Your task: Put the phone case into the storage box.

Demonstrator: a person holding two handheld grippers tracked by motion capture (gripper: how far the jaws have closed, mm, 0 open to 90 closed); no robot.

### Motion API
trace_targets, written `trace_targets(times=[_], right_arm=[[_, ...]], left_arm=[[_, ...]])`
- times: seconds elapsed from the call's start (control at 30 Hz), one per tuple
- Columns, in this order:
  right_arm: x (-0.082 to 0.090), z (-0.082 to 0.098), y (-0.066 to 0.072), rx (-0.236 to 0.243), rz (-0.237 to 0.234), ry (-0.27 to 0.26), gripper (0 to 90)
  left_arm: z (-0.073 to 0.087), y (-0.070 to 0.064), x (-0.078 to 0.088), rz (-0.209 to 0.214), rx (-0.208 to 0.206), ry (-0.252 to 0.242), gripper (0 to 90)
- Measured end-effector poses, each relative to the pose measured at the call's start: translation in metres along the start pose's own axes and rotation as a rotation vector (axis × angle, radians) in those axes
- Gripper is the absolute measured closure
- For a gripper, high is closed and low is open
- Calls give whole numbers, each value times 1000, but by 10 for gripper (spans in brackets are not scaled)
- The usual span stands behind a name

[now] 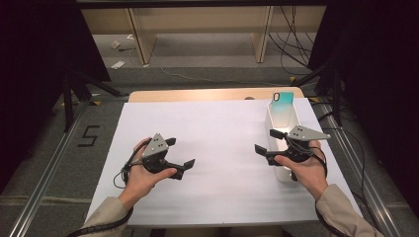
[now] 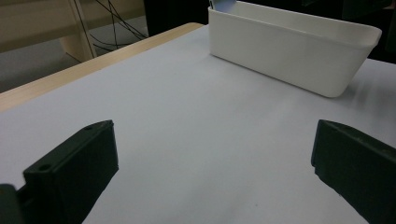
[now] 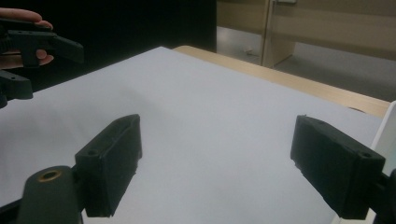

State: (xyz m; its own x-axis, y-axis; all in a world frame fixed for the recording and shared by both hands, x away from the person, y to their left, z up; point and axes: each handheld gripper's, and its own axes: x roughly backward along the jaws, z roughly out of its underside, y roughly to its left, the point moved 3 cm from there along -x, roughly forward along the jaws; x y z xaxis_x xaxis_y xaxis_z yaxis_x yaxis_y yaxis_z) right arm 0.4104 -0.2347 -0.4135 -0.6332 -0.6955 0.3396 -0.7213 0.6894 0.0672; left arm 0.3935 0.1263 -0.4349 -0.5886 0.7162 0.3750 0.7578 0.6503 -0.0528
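My left gripper (image 1: 180, 152) is held in a hand over the left half of the white sheet (image 1: 217, 128). Its jaws stand open with nothing between them, as the left gripper view (image 2: 212, 140) confirms. Off to the right, my right gripper (image 1: 267, 141) hovers beside a long white bin (image 1: 282, 120), jaws open and bare; the right gripper view (image 3: 217, 130) looks across the sheet at the other gripper (image 3: 28, 46). A teal, card-like object (image 1: 282, 101) stands upright at the bin's far end. The left gripper view shows the bin (image 2: 289, 51) ahead to the right.
The wooden table edge (image 1: 212, 94) runs along the back of the sheet. Dark stands and cables surround the table, with a shelf unit (image 1: 197, 29) on the floor beyond. The bin's wall (image 3: 385, 135) lies close to my right gripper's right jaw.
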Motion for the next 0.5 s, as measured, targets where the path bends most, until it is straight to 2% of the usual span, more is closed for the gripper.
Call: trace_targets(times=[0.5], right_arm=[[1,0,0,5,-4,-14,165]], left_arm=[[0,0,-1,2,3,-1,0]])
